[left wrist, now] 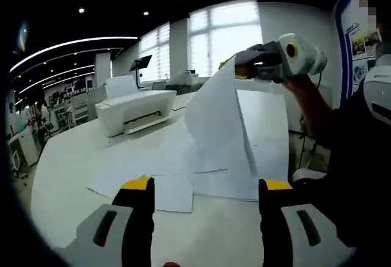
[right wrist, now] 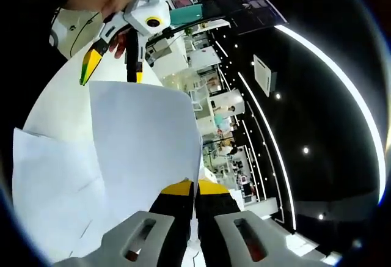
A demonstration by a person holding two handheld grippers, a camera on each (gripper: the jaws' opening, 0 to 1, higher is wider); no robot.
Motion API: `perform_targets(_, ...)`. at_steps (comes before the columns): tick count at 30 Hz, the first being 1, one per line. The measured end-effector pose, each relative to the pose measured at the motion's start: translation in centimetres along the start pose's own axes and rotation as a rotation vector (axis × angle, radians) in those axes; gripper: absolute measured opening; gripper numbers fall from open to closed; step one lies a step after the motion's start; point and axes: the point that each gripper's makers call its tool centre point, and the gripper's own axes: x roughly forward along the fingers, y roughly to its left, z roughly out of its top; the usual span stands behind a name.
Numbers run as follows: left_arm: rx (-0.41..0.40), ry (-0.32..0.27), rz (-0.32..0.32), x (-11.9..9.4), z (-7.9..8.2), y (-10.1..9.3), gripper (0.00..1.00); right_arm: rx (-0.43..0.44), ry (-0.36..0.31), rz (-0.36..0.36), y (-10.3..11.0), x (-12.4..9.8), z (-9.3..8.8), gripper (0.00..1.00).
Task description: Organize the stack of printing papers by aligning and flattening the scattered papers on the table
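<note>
A: One sheet (right wrist: pixel 143 142) is pinched at its edge between the closed jaws of the right gripper (right wrist: pixel 194 189) and hangs lifted, long axis upright.

B: Wide-open jaws are kept on the left gripper (left wrist: pixel 206 186) (empty); the scattered papers (left wrist: pixel 156 160) lie flat just beyond it on the table (left wrist: pixel 67 187), nearer that side.

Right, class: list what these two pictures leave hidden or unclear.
- Left gripper view: the lifted sheet hides the table behind it.
- Left gripper view: the right gripper has its tips hidden by that sheet.
- Right gripper view: how many sheets are pinched.
- Printer buttons: too small.
</note>
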Motion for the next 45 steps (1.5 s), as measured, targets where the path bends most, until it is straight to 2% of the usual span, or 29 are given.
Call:
perform_targets(16,0.030,-0.005,-0.035,0.4,1.0,-1.5,0.73,-0.041,0.002,0.036,1.5,1.0,1.2,0.00)
perform_targets(27,0.017,0.002,-0.037,0.7,0.5,-1.3,0.73,-0.080,0.017,0.087,2.9,2.2,2.2,0.00)
perform_targets(45,-0.014,0.003,-0.047,1.5,-0.5,-1.4,0.72,-0.085,0.023,0.149,5.1,3.5,3.1,0.00)
